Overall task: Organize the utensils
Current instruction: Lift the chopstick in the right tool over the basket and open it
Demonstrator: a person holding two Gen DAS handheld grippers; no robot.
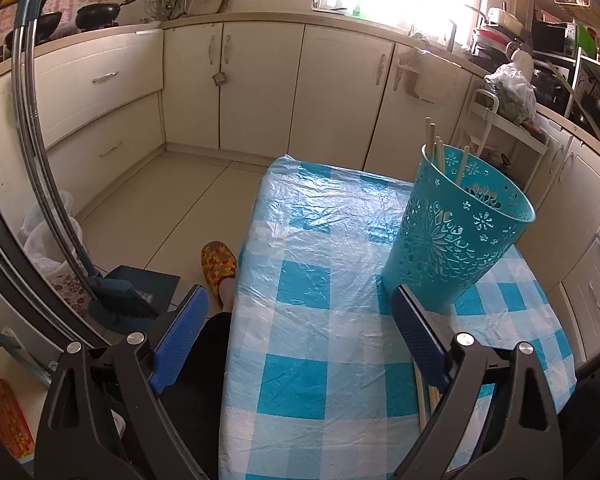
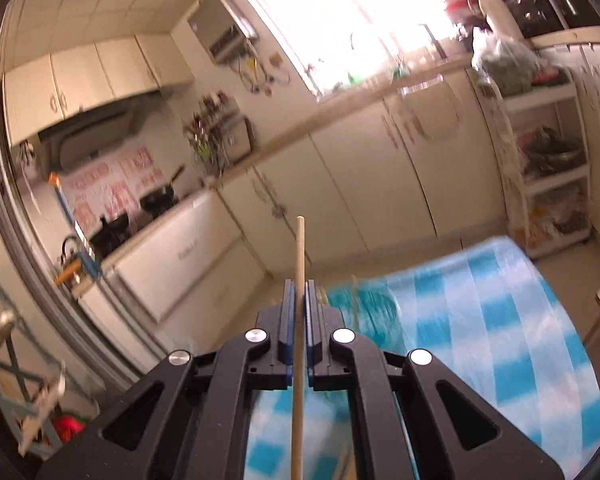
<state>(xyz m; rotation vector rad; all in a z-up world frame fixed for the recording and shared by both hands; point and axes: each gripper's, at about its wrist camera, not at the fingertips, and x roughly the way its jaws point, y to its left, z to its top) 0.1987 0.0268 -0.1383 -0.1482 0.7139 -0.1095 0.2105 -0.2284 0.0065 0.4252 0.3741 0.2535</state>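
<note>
Midway through the tidy-up, the right tongs (image 2: 299,292) are clamped tight on a single wooden chopstick (image 2: 300,248), its tip standing up past the blue pads while the rest of the shaft runs back beneath the rig. That view is blurred, and the teal holder (image 2: 374,312) shows only as a smear just right of the pads, low above the checked counter (image 2: 500,320).

From the left wrist view, the teal perforated holder (image 1: 456,236) stands upright near the far right corner of the blue-and-white counter (image 1: 320,272), which is wrapped in clear plastic. Several chopsticks (image 1: 436,148) already lean inside it, their ends poking above the rim; the exact count is hard to read, though four tips appear. The holder's floor is hidden.

The left tongs (image 1: 300,332) are spread wide and carry nothing, poised over the near edge of the counter with the holder just beyond the right-hand pad. A few loose chopsticks (image 1: 428,400) lie on the counter close under that pad, partly hidden by the rig.

Judging by this, part of the job appears done: some sticks are housed, one is in hand, and a small remainder waits on the counter to be collected.
</note>
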